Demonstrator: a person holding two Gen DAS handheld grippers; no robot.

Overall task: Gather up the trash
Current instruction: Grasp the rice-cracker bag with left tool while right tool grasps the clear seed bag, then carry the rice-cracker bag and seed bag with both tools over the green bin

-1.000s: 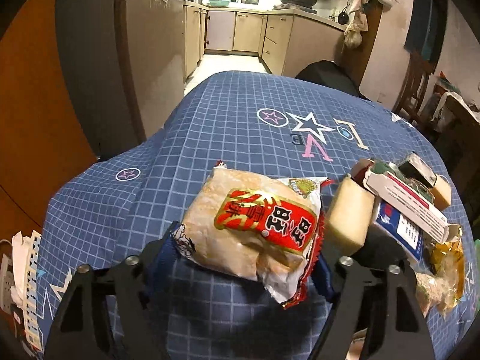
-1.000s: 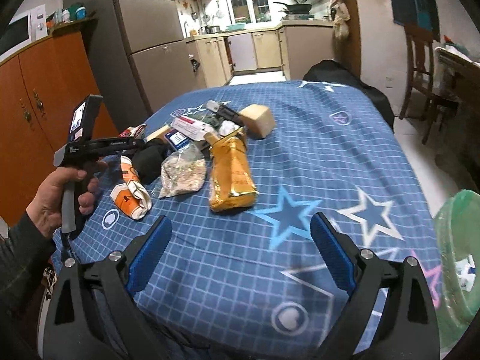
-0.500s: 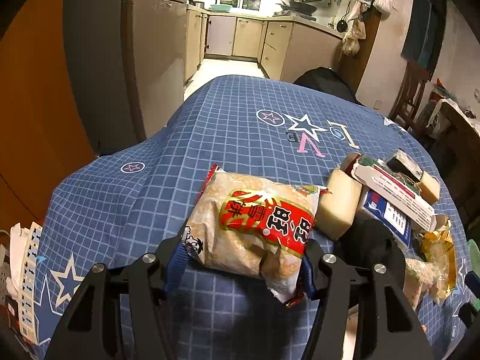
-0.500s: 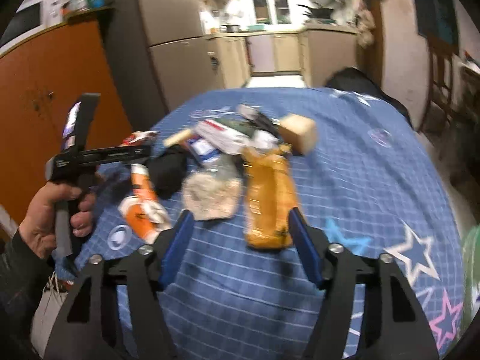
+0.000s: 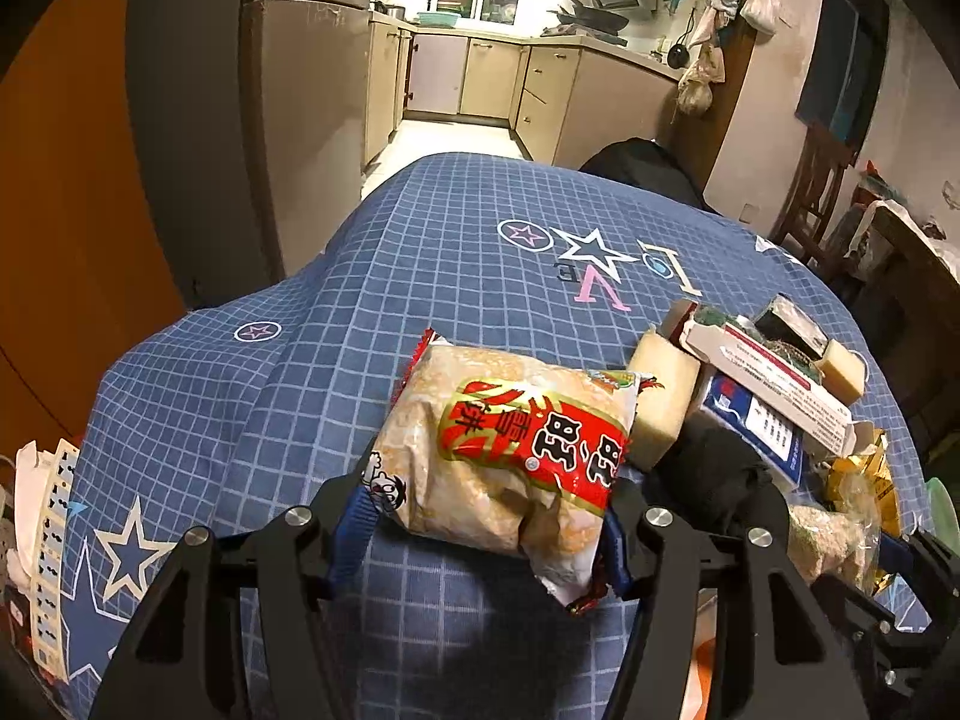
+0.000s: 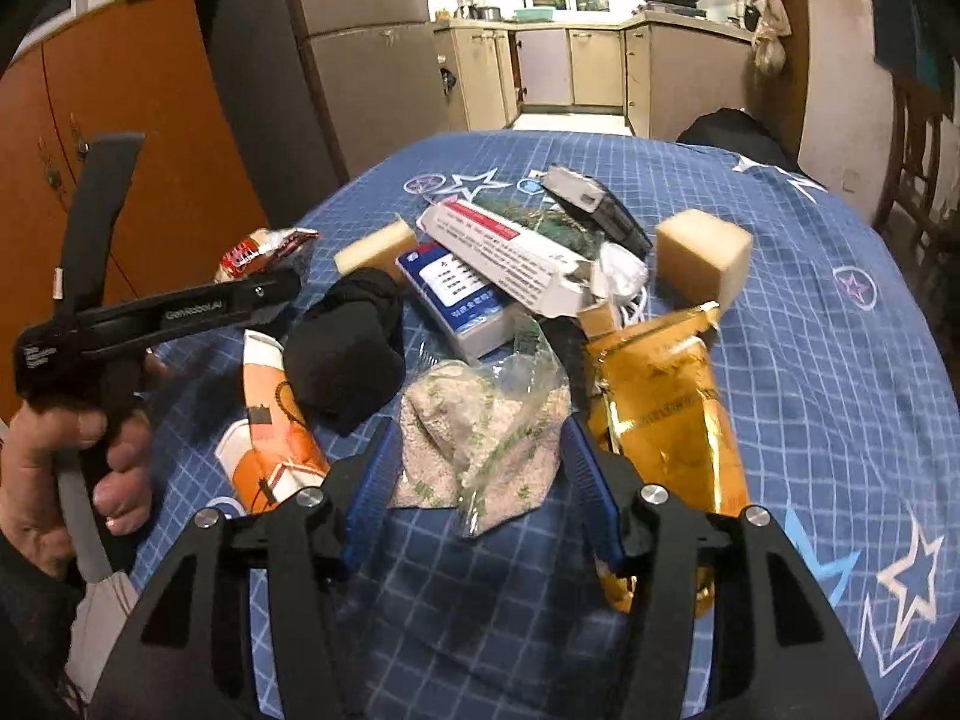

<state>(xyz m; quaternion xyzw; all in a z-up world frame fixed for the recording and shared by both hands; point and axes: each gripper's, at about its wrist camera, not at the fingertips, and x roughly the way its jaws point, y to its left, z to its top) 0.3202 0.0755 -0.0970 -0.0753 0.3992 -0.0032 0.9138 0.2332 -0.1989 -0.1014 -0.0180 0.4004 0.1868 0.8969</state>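
With the left gripper clamped on the red-labelled snack bag, the right gripper, just closing around the clear crumb-filled plastic bag beside it, might pinch loose film and spill.

A heap of trash lies on a desk covered in blue checked cloth. A puffed rice-cracker packet with a red label sits apart at the heap's left edge. A crumpled clear bag of pale grains lies nearest, a shiny gold pouch just to its right. Behind are a black bundle, an orange-and-white wrapper, white and blue cartons and two tan sponge blocks.
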